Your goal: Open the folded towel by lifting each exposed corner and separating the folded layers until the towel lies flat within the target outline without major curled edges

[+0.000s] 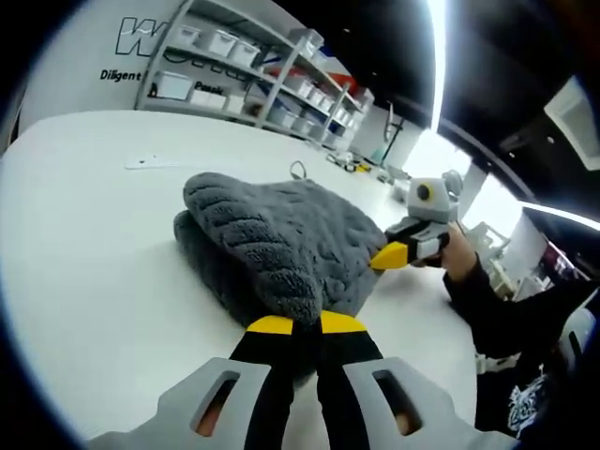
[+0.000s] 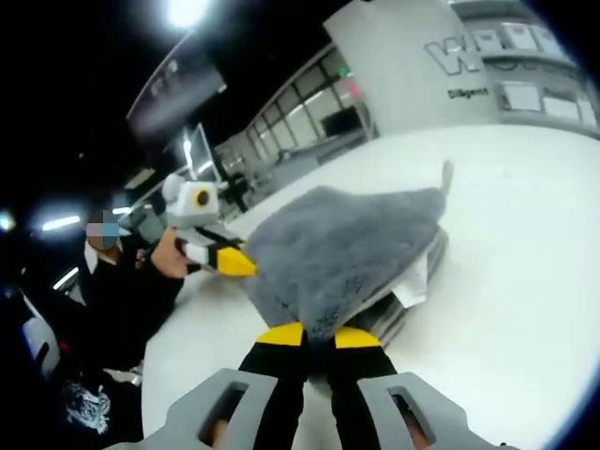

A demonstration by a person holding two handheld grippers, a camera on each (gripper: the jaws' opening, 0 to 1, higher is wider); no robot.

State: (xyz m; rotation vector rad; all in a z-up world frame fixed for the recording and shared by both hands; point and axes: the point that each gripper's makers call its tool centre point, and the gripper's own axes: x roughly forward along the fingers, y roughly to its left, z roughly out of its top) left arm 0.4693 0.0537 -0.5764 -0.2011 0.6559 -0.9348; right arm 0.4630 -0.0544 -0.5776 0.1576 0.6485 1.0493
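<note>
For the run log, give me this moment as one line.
left gripper: shut on towel corner | right gripper: shut on towel corner | towel: top layer lifted, still folded | surface: white table

Tabletop [image 1: 84,272] bare and white on the left gripper view's near and left sides of the towel [image 1: 281,234]; open passage there. Only small flat item [image 1: 150,162] lies well apart toward the shelving rack [image 1: 253,70], plus small clutter [image 1: 352,164] near the far edge. Towel mound is the main obstacle, bunched and raised, top layer draped over lower folds. Left gripper [image 1: 305,323] and right gripper [image 2: 319,335] each sit at a towel edge, jaws closed on fabric, so both those sides are occupied. In the right gripper view, tabletop to the right of the towel is clear; a person's sleeve [image 2: 122,300] blocks the left side.
</note>
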